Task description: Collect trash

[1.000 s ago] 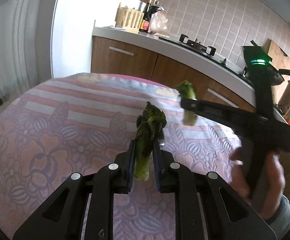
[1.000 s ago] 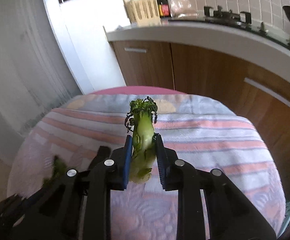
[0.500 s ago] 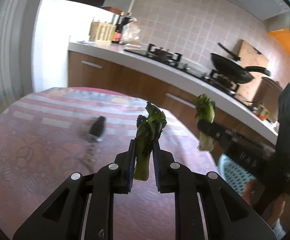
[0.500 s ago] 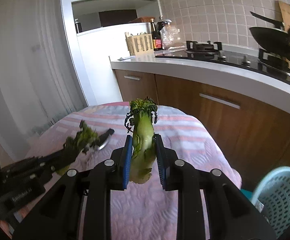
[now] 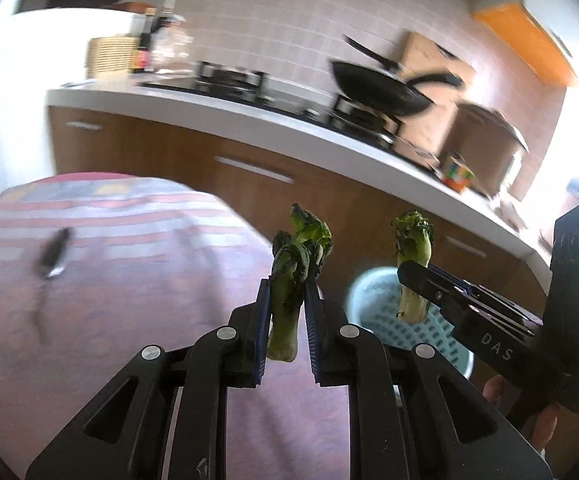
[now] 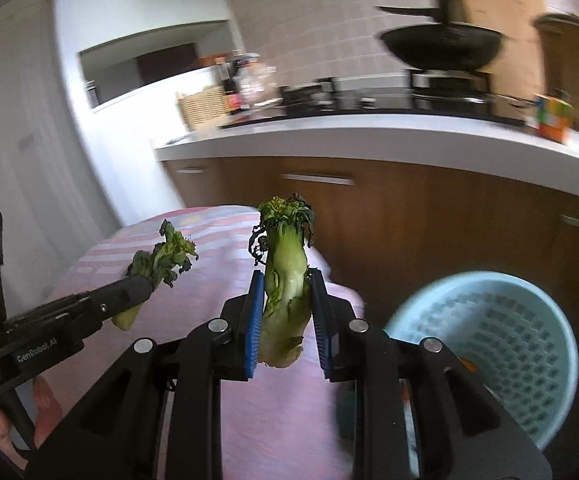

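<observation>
You're mid-carry here: your left gripper (image 5: pixel 287 320) is pinching a wilted green stalk (image 5: pixel 289 280), and your right gripper (image 6: pixel 287 316) is clamped on a paler stalk (image 6: pixel 285 280). The blue basket (image 6: pixel 545 364) sits on the floor to the right, past the table edge (image 6: pixel 341 292). Next I'd bring each one over the rim, then open up.

Kitchen's pretty bright, pinkish tiled wall (image 5: pixel 289 20) behind a white countertop (image 6: pixel 369 136) over brown wood cabinets (image 5: pixel 161 152). Black wok (image 5: pixel 377 88) sits on the stove, and a table with a pink striped cloth (image 5: pixel 109 280) stands nearby. Orange thing top right, maybe a cabinet, too blurry.
</observation>
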Available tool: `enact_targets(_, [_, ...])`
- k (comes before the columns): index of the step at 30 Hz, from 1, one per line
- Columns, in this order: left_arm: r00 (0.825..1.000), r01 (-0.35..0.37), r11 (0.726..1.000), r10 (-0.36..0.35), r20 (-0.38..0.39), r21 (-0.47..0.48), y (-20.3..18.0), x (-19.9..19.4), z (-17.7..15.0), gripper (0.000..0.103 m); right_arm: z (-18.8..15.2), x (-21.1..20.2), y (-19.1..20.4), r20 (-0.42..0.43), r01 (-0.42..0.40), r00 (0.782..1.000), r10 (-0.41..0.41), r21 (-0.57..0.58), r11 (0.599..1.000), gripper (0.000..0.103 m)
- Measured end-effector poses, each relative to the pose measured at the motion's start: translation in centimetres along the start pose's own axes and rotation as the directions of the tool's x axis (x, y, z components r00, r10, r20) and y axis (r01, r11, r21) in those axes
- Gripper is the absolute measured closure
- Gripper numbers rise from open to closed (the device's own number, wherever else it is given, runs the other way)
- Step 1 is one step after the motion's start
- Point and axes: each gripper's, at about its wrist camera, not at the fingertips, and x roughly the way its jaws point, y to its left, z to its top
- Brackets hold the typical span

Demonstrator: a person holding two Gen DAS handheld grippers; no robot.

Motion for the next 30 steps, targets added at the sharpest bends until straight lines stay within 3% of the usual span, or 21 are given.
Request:
enact_targets(5, [0.994, 0.083, 0.992, -0.076, -0.082, 0.091, -6.1, 4.3, -0.4, 0.088, -1.5, -1.9, -6.0, -0.033, 0.131, 0.991, -0.128, 0.092, 0.987, 0.083])
enact_targets(8, [0.986, 0.123, 0.984, -0.106, -0.131, 0.129, -9.1, 6.7, -0.7, 0.088, -2.5, -1.8, -9.5, -0.093, 0.205, 0.977, -0.193, 0.142, 0.968, 0.083])
enact_targets(12, [0.975, 0.159, 0.969, -0.124, -0.185, 0.187, -12.2, 9.2, -1.4, 0.087, -3.4, -0.8, -12.2, -0.173, 0.236, 0.964, -0.204, 0.187, 0.954, 0.081])
enact_targets(13, [0.975, 0.159, 0.969, -0.124, -0.186, 0.19, -12.4, 9.5, -1.5, 0.084, -3.6, -0.6, -12.7, -0.184, 0.237, 0.962, -0.202, 0.197, 0.951, 0.081])
enact_targets(15, [0.974, 0.152, 0.973, -0.118, -0.194, 0.173, -12.6, 10.2, -1.7, 0.057, -3.9, -0.5, -13.6, -0.199, 0.245, 0.959, -0.202, 0.22, 0.944, 0.075])
enact_targets(16, [0.974, 0.152, 0.976, -0.122, -0.192, 0.154, -12.4, 10.4, -1.7, 0.047, -4.0, -0.6, -14.0, -0.198, 0.245, 0.959, -0.201, 0.228, 0.942, 0.072])
enact_targets(18, [0.975, 0.15, 0.979, -0.123, -0.185, 0.136, -12.0, 10.4, -1.6, 0.047, -4.0, -1.1, -14.7, -0.188, 0.261, 0.957, -0.22, 0.237, 0.936, 0.06])
enact_targets(23, [0.98, 0.137, 0.985, -0.12, -0.157, 0.109, -11.0, 9.1, -1.1, 0.045, -3.5, -3.0, -15.3, -0.154, 0.265, 0.961, -0.231, 0.252, 0.931, 0.06])
enact_targets(27, [0.992, 0.111, 0.989, -0.104, -0.072, 0.102, -10.6, 6.1, -1.0, 0.031, -2.3, -4.9, -13.4, -0.091, 0.262, 0.964, -0.248, 0.203, 0.943, 0.06])
enact_targets(30, [0.998, 0.05, 0.991, -0.054, 0.027, 0.128, -10.9, 2.7, -0.9, 0.025, -1.2, -6.6, -10.9, -0.036, 0.293, 0.956, -0.291, 0.13, 0.947, 0.057])
